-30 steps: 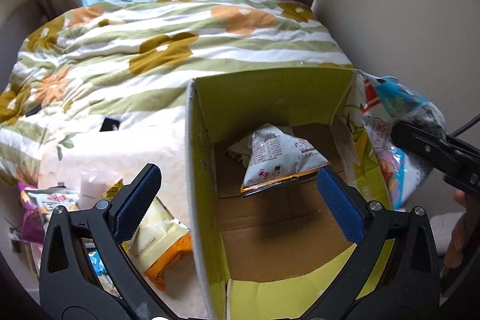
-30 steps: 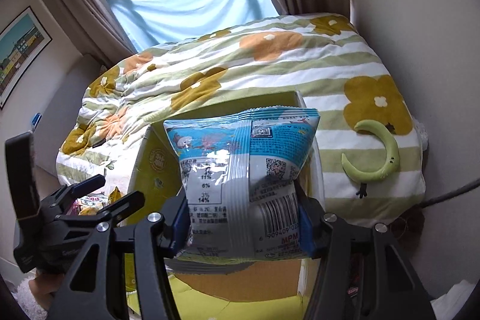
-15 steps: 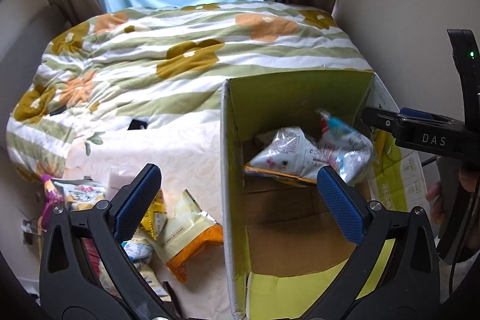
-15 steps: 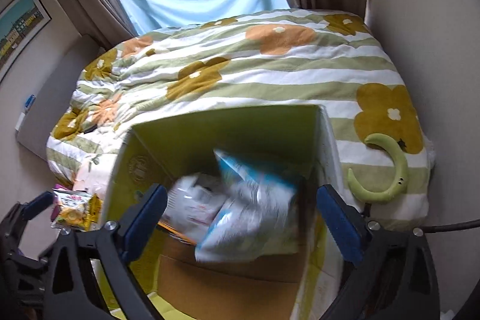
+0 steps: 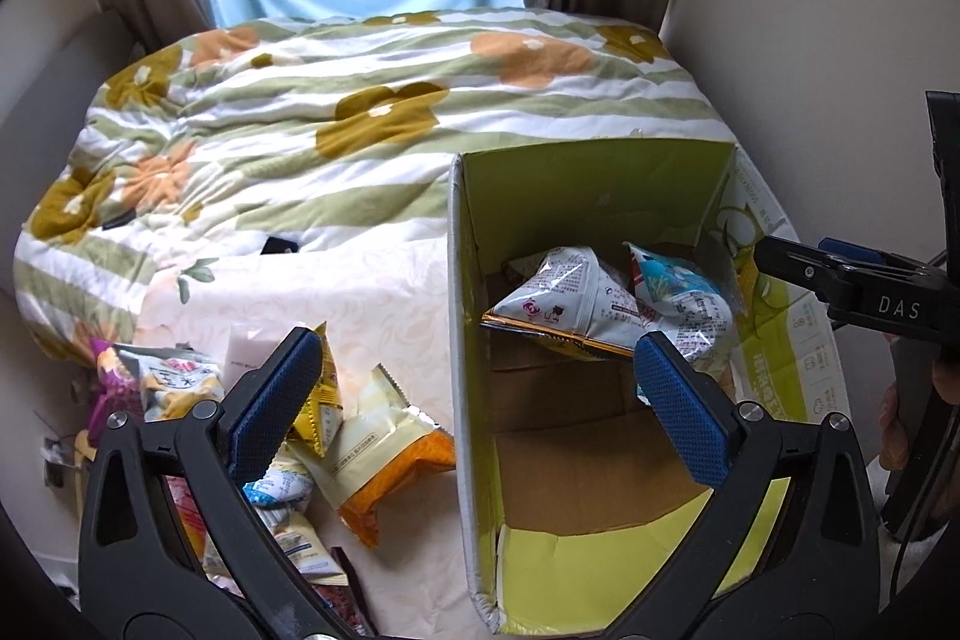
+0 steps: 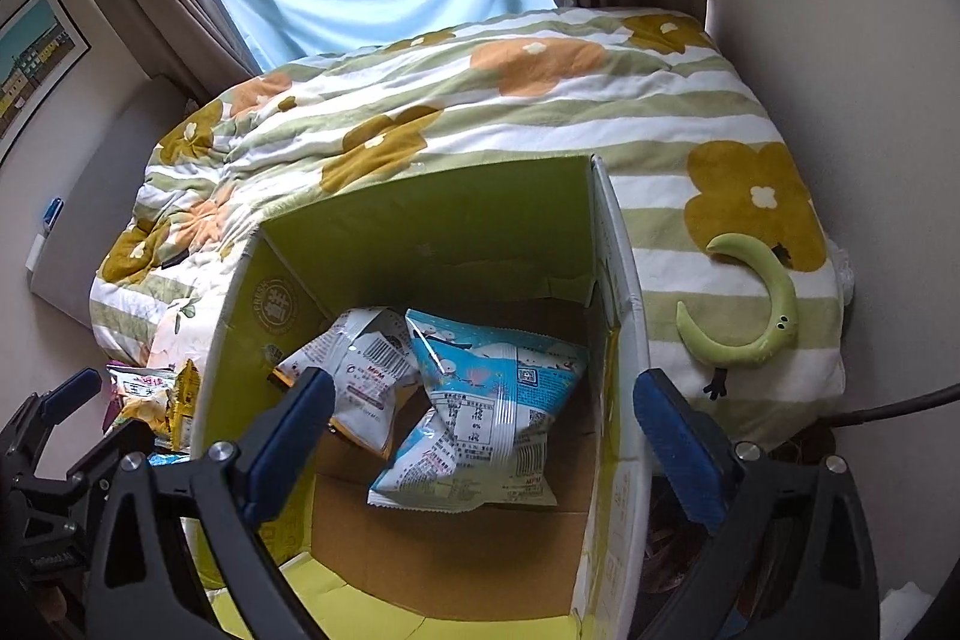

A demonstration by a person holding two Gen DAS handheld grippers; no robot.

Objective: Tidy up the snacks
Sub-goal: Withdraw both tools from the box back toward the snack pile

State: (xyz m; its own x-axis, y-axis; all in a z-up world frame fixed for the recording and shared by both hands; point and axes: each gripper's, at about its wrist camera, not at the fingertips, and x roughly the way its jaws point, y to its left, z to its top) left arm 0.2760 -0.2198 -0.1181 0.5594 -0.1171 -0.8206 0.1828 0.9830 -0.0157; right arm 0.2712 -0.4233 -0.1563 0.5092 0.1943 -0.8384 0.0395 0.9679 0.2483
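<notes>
Both tongs gape, empty; green crescent toy (image 6: 750, 316) only in right view, snack pile (image 5: 312, 436) clearer left.

The right gripper (image 6: 480, 436), which a second ago clamped the blue snack bag (image 6: 480, 418), has opened its jaws wide and let it go, and the bag now lies inside the cardboard box (image 6: 618, 316), leaning on the white bag (image 6: 360, 376) at its nine o'clock.

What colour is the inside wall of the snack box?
Yellow-green walls over a plain brown cardboard floor; clearest in the right wrist view.
</notes>
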